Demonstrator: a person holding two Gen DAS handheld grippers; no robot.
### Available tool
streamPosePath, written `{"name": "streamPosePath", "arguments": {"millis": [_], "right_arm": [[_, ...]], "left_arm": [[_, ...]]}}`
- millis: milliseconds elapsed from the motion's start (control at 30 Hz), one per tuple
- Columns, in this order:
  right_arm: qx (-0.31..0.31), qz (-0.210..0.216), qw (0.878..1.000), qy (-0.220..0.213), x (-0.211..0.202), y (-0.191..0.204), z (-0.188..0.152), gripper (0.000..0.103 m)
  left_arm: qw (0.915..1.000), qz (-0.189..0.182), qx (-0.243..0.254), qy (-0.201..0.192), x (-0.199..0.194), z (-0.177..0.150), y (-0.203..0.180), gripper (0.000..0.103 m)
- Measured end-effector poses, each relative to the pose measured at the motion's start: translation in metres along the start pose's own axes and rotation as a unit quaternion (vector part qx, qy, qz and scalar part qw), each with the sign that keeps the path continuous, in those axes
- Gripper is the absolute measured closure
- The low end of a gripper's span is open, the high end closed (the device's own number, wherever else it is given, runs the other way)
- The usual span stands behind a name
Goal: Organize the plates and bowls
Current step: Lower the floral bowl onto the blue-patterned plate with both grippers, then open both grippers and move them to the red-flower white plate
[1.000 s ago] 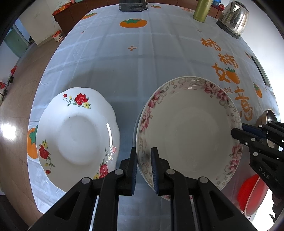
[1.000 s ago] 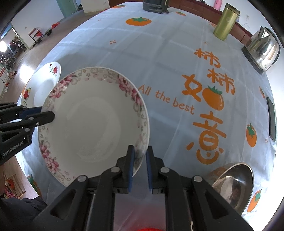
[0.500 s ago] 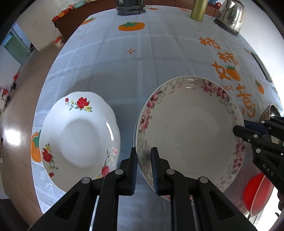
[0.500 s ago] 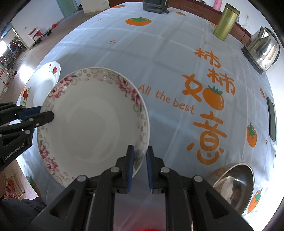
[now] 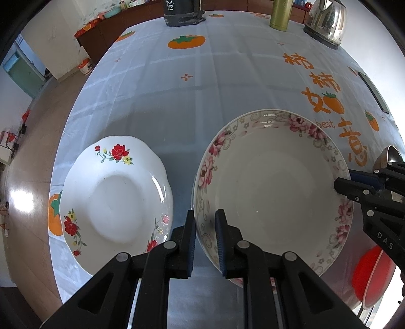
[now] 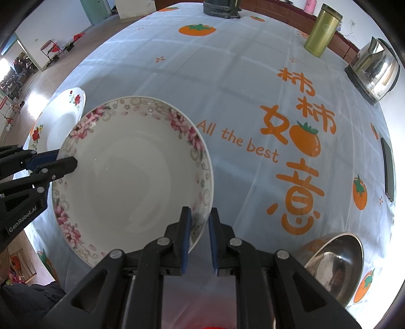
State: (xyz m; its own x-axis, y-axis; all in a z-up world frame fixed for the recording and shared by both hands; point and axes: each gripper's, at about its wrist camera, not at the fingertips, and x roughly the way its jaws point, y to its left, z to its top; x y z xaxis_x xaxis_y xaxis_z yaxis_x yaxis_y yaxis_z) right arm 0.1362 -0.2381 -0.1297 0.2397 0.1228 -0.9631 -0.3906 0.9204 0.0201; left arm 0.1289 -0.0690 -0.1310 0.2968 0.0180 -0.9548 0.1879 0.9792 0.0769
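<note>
A deep white bowl with a pink-flower rim (image 5: 273,187) (image 6: 131,177) is held above the tablecloth by both grippers. My left gripper (image 5: 205,222) is shut on its left rim, and shows in the right wrist view as the left gripper (image 6: 64,159). My right gripper (image 6: 198,220) is shut on the opposite rim, and shows in the left wrist view as the right gripper (image 5: 345,182). A white scalloped plate with red flowers (image 5: 114,194) (image 6: 63,116) lies on the table to the bowl's left.
A steel bowl (image 6: 334,263) sits near the table's right front edge, a red bowl (image 5: 372,273) lower right. At the far end stand a gold-green canister (image 6: 321,30), a steel kettle (image 6: 374,68) and a dark appliance (image 5: 182,12). A phone (image 6: 388,169) lies at the right.
The left wrist view has tilted up a little, showing more of the table's far end. Both grippers keep their hold on the bowl, which stays about where it was.
</note>
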Motion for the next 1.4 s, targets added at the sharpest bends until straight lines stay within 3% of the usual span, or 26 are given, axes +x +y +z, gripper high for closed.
{"name": "streamPosePath", "arguments": {"millis": [467, 767, 833, 900, 967, 1067, 1133, 1200, 1333, 1400], "right_arm": [[0.0, -0.002, 1.0, 0.002, 0.003, 0.0, 0.001, 0.088], [0.0, -0.007, 1.0, 0.0, 0.004, 0.001, 0.0, 0.088], [0.002, -0.003, 1.0, 0.001, 0.005, 0.001, 0.0, 0.085], [0.003, 0.002, 1.0, 0.006, 0.006, 0.001, -0.002, 0.07], [0.001, 0.003, 1.0, 0.001, 0.005, 0.002, -0.004, 0.069], [0.002, 0.002, 1.0, -0.004, 0.001, 0.004, -0.004, 0.058], [0.003, -0.003, 1.0, -0.011, -0.003, 0.004, -0.003, 0.055], [0.003, -0.011, 1.0, -0.018, -0.01, 0.003, -0.003, 0.055], [0.007, -0.012, 0.999, -0.038, -0.026, 0.003, 0.001, 0.056], [0.003, -0.004, 0.999, -0.048, -0.034, 0.007, 0.005, 0.056]], "left_arm": [[0.9998, 0.016, 0.01, -0.011, 0.0, -0.002, -0.003, 0.087], [0.9999, 0.007, 0.001, -0.013, 0.0, -0.003, 0.001, 0.086], [0.9999, -0.002, -0.008, -0.011, 0.0, -0.002, 0.003, 0.085], [0.9999, -0.005, -0.009, -0.009, 0.0, -0.002, 0.004, 0.084], [0.9999, -0.004, -0.007, -0.006, 0.001, -0.003, 0.003, 0.082], [0.9999, -0.008, -0.014, -0.001, 0.001, -0.005, 0.005, 0.081], [0.9998, -0.008, -0.019, -0.006, -0.003, -0.007, 0.008, 0.081], [0.9995, -0.01, -0.028, -0.013, -0.009, -0.01, 0.015, 0.078], [0.998, 0.001, -0.055, -0.031, -0.024, -0.022, 0.037, 0.046], [0.9968, 0.014, -0.07, -0.037, -0.03, -0.029, 0.053, 0.044]]}}
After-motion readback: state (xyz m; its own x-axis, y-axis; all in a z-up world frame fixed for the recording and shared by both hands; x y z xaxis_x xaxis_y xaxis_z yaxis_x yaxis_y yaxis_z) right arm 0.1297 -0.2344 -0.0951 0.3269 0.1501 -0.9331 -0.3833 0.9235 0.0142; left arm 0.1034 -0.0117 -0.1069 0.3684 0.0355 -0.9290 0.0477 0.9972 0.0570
